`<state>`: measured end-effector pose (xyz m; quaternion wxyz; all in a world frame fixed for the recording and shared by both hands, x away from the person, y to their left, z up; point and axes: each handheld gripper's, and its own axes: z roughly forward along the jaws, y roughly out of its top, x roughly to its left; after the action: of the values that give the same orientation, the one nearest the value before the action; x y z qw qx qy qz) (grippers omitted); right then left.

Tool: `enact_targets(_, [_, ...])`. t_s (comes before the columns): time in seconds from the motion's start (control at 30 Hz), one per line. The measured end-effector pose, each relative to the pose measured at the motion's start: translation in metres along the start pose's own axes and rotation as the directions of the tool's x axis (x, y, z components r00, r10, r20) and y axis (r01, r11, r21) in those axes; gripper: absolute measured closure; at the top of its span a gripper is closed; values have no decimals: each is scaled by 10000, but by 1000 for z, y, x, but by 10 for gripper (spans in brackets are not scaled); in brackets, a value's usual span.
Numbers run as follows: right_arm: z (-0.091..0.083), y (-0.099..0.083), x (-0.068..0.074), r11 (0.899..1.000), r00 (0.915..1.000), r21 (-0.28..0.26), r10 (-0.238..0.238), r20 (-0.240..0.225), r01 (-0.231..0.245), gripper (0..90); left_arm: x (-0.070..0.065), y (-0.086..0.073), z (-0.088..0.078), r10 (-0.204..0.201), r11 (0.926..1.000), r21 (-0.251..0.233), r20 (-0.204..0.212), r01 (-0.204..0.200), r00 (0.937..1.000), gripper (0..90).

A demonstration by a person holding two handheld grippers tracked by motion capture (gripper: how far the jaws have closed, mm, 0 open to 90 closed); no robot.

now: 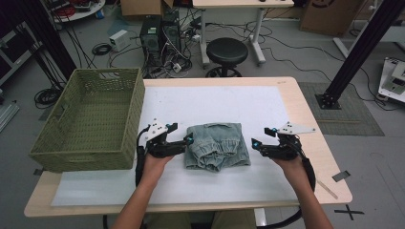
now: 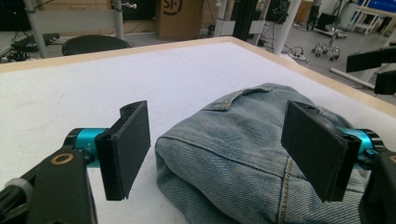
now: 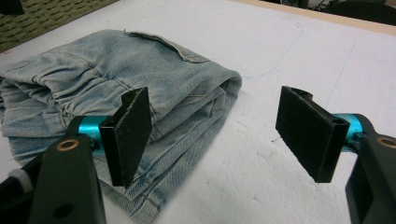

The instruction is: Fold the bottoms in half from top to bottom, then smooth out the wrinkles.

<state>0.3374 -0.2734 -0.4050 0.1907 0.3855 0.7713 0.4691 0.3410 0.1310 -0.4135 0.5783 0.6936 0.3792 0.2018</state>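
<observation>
High view: folded light-blue denim jeans (image 1: 218, 146) lie mid-table on the white mat (image 1: 215, 102), to the right of the green woven basket (image 1: 90, 119), which sits at the table's left end and overhangs its edge. Left gripper (image 1: 187, 141) sits just at the jeans' left edge, right gripper (image 1: 256, 143) just off the jeans' right edge with a small gap of mat between. Each is held by a hand coming in from the bottom; both point inward at the jeans. Black stool (image 1: 227, 51) on the floor beyond the table's far edge.

Left gripper view: left gripper (image 2: 219, 151) jaws wide apart, nothing clamped. Jeans (image 2: 243, 154) bundle lies between and beyond the jaws, folded edge facing the camera; pads (image 2: 130, 144) not pressing on the cloth. Left pad hangs over bare mat (image 2: 93, 93) beside the jeans, right pad over the denim's far side. Wooden table edge (image 2: 322, 77) beyond the jeans.

Right gripper view: right gripper (image 3: 219, 135) jaws wide apart, holding nothing. Jeans (image 3: 112, 88) lie to the left, the stack's corner behind the left pad (image 3: 130, 133); cannot tell if that pad touches the cloth. Right pad over bare mat (image 3: 261, 154). Basket (image 3: 51, 14) weave visible beyond the jeans, top left.
</observation>
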Motion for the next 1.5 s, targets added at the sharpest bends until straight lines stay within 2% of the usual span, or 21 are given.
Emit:
enact_targets(0.23, [2, -4, 2, 9997, 9998, 245, 60, -184, -56, 380, 1, -1, -3, 18, 10000, 3, 47, -19, 10000, 239])
enact_targets(0.53, [5, -8, 7, 9996, 9999, 283, 54, -148, -49, 388, 1, -5, -7, -2, 9999, 104, 215, 0, 9998, 237])
enact_targets(0.7, [7, -8, 12, 9995, 9998, 264, -184, -15, 185, 394, 1, -7, -10, -17, 10000, 76, 222, 16, 9998, 238])
enact_targets(0.83, [5, -6, 15, 9999, 9998, 103, -129, -145, 131, 395, -1, -10, -12, -42, 9999, 146, 197, 39, 9998, 238])
enact_targets(0.9, [5, -6, 15, 9998, 9997, 111, -171, -178, 173, 399, -1, -10, -13, -6, 9999, 172, 193, 2, 9998, 238])
enact_targets(1.0, [6, -7, 16, 9995, 9994, 200, -231, -254, 236, 402, -4, -12, -14, 297, 9991, 295, 109, -300, 9995, 281])
enact_targets(1.03, [6, -8, 16, 9995, 9993, 194, -229, -299, 235, 405, -4, -13, -15, 229, 9993, 309, 113, -232, 9997, 281])
enact_targets(1.13, [8, -9, 16, 9991, 9983, 370, -193, -557, 214, 484, -2, -15, -17, 193, 9994, 299, 16, -194, 9998, 293])
enact_targets(1.23, [13, -9, 21, 9966, 9950, 731, -305, -953, 375, 632, -1, -16, -19, 168, 9992, 350, -36, -166, 9999, 353])
enact_targets(1.3, [18, -8, 27, 9932, 9915, 995, -479, -1210, 601, 680, 0, -17, -21, 85, 9991, 411, 4, -85, 10000, 423])
enact_targets(1.37, [21, -8, 29, 9906, 9898, 1169, -551, -1314, 707, 699, 0, -18, -21, -43, 9991, 425, 35, 41, 10000, 424])
enact_targets(1.4, [30, -9, 35, 9802, 9853, 1659, -834, -1494, 1081, 740, -1, -19, -21, -43, 9988, 489, 21, 42, 10000, 466])
enact_targets(1.43, [33, -11, 36, 9732, 9842, 1901, -1023, -1447, 1292, 763, -1, -19, -20, -56, 9985, 552, 90, 51, 9999, 467])
enact_targets(1.5, [41, -17, 38, 9398, 9814, 2881, -1590, -1075, 1838, 775, -2, -19, -20, -66, 9981, 618, 68, 62, 10000, 466])
